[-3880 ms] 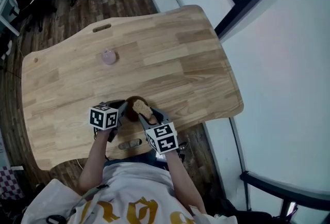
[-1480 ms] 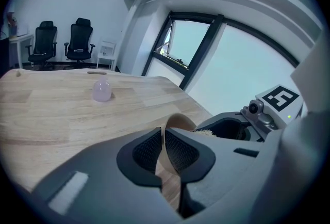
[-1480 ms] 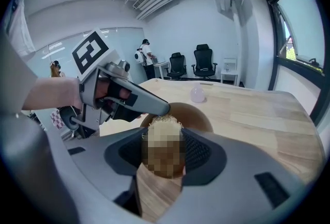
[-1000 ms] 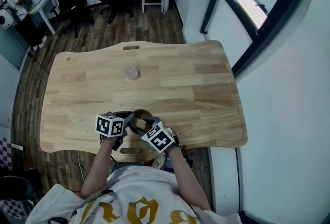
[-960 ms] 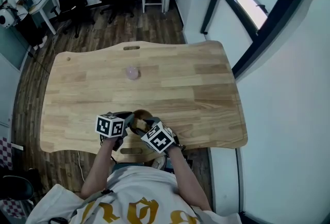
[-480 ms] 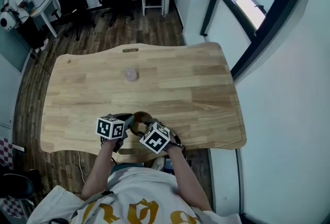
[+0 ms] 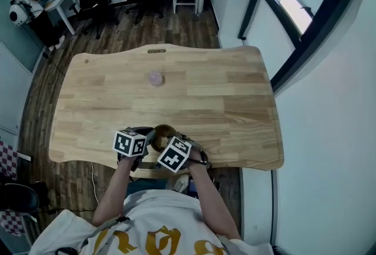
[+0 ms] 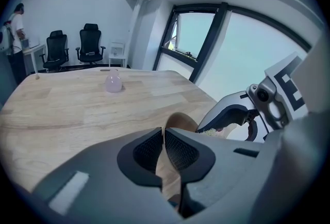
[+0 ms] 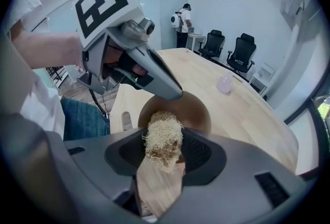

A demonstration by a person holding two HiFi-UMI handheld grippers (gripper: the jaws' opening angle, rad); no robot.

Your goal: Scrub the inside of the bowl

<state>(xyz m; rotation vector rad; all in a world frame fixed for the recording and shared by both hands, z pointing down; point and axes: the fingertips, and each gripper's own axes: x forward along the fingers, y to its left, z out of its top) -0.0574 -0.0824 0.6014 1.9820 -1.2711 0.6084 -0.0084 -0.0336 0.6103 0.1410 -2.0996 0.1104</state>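
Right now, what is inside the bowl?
Only bare brown inner wall shows in the bowl, on its far side. The scrubber in the right gripper covers the near side and bottom.

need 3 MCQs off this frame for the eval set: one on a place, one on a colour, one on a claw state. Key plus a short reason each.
1. Where does the bowl stand on the table?
A) at its middle
B) at the near edge, by the person
C) at the far edge

2. What colour is the scrubber in the right claw?
A) blue
B) black
C) pale straw

3. What state is the left claw in?
A) shut on the bowl's rim
B) wide open above the table
C) shut on the scrubber

Key:
1 B, the head view shows it just ahead of the person's arms.
2 C, the right gripper view shows pale fibres between the pads.
3 A, the left gripper view shows the brown rim pinched between nearly closed pads.
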